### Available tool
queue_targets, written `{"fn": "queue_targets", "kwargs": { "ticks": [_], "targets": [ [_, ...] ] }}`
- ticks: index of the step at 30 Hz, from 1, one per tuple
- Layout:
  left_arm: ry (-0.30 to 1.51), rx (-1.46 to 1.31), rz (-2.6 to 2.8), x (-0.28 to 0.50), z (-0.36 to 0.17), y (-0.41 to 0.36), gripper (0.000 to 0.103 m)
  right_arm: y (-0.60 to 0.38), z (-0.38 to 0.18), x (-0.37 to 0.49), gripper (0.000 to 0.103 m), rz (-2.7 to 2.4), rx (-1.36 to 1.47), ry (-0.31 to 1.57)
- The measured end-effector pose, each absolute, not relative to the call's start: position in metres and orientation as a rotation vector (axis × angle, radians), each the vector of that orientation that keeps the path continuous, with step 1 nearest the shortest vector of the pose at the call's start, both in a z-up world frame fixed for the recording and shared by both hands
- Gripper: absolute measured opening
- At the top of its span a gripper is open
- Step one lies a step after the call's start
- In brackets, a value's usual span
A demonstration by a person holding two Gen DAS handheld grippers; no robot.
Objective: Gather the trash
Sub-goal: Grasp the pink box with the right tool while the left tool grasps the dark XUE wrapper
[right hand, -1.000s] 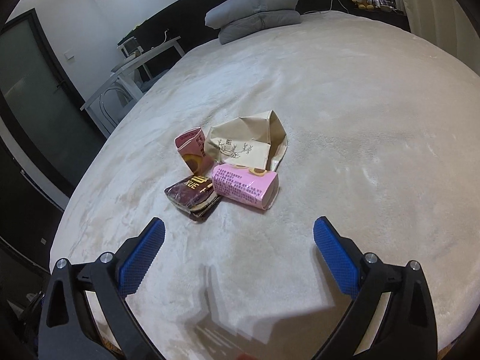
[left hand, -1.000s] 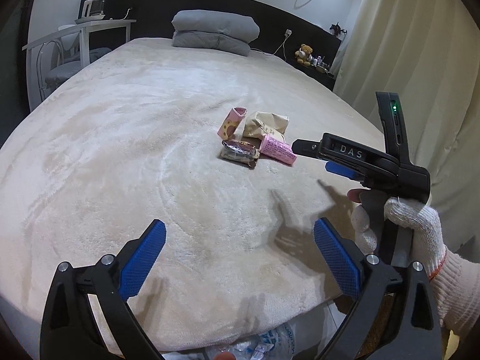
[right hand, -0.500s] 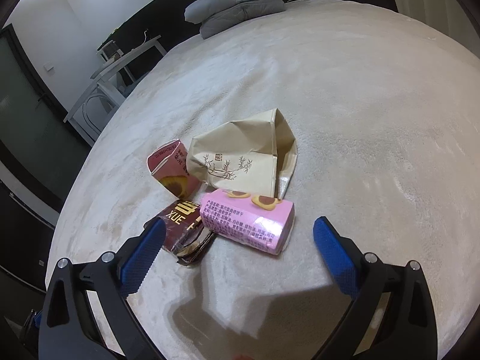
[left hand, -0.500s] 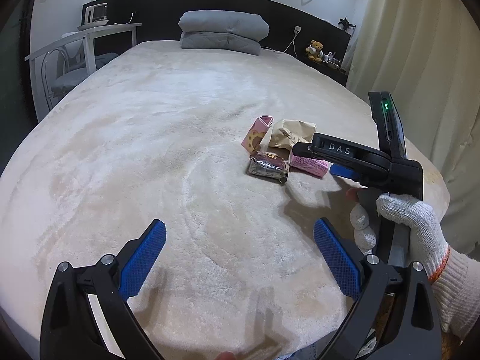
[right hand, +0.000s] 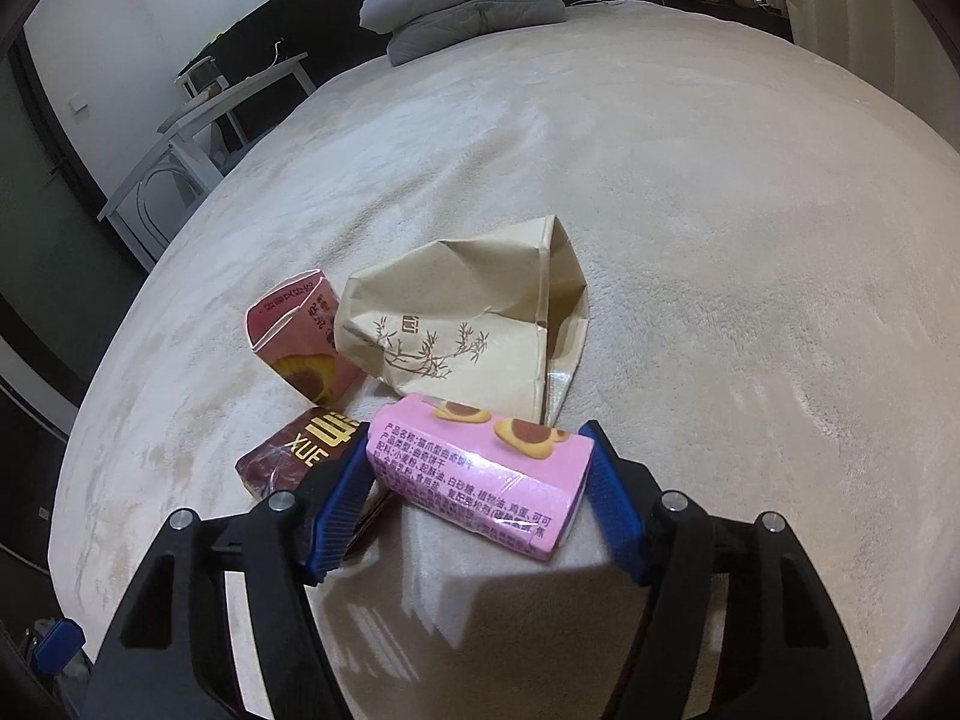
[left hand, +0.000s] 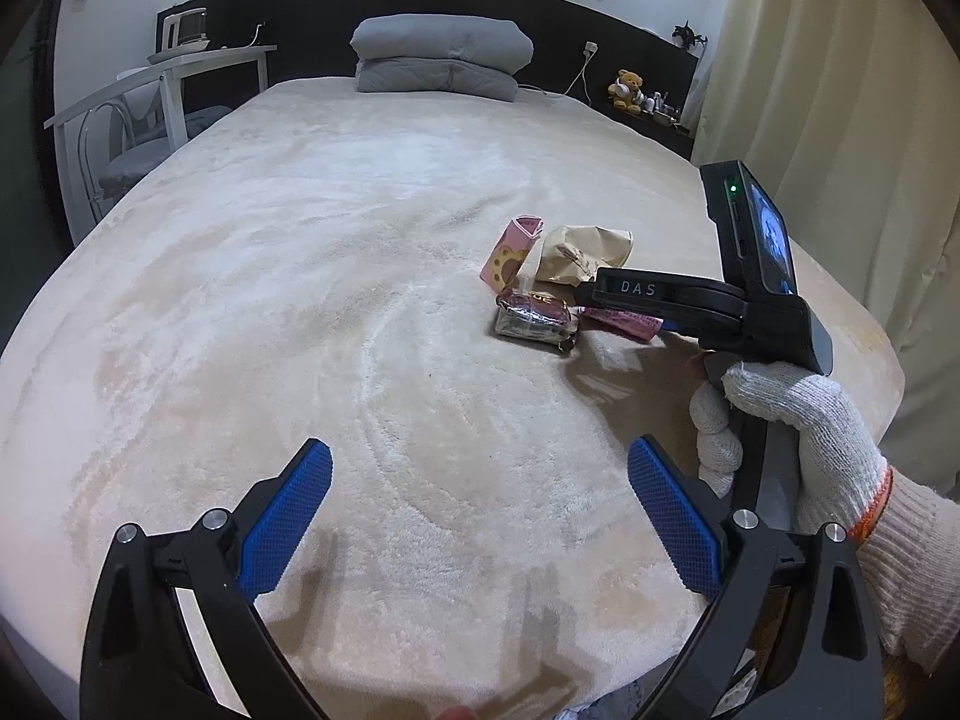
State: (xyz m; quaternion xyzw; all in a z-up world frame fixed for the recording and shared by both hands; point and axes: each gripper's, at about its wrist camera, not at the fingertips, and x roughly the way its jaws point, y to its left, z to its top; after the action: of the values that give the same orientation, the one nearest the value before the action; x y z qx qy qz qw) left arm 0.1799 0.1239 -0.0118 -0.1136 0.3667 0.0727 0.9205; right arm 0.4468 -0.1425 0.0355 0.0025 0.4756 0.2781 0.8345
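Several pieces of trash lie together on a cream bed cover (left hand: 300, 312). A pink biscuit box (right hand: 480, 474) lies on its side between the blue pads of my right gripper (right hand: 480, 492), whose jaws have closed in around its two ends. Beside it are a dark red wrapper (right hand: 294, 456), a crumpled brown paper bag (right hand: 456, 330) and a small pink carton (right hand: 300, 348). In the left wrist view the right gripper (left hand: 600, 294) reaches over the pile, with the wrapper (left hand: 534, 324), bag (left hand: 576, 252) and carton (left hand: 510, 252) visible. My left gripper (left hand: 480, 504) is open and empty over bare cover.
Grey folded pillows (left hand: 441, 57) lie at the head of the bed. A white desk and chair (left hand: 156, 96) stand to the left. A teddy bear (left hand: 627, 90) sits on a shelf near the curtain (left hand: 840, 90). The bed edge lies close below the grippers.
My right gripper has moved forward onto the pile and its jaws have narrowed around the pink biscuit box. My left gripper has shifted forward over the bed, still open.
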Motion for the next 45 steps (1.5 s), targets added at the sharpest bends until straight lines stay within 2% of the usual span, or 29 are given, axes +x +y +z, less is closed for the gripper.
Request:
{"fn": "queue_targets", "kwargs": {
  "ticks": [9, 29, 43, 45],
  "targets": [
    [0.747, -0.198, 0.164, 0.191, -0.012, 0.119, 0.097, -0.169, 0.054, 0.436, 0.067, 0.644, 0.008, 0.997],
    [0.8, -0.015, 0.094, 0.285, -0.043, 0.094, 0.097, -0.242, 0.103, 0.418, 0.067, 0.802, 0.041, 0.941],
    [0.818, -0.018, 0.052, 0.335, -0.066, 0.107, 0.096, -0.265, 0.098, 0.409, 0.067, 0.832, 0.075, 1.013],
    [0.828, -0.018, 0.041, 0.342, -0.069, 0.106, 0.086, -0.264, 0.096, 0.408, 0.067, 0.829, 0.063, 1.024]
  ]
}}
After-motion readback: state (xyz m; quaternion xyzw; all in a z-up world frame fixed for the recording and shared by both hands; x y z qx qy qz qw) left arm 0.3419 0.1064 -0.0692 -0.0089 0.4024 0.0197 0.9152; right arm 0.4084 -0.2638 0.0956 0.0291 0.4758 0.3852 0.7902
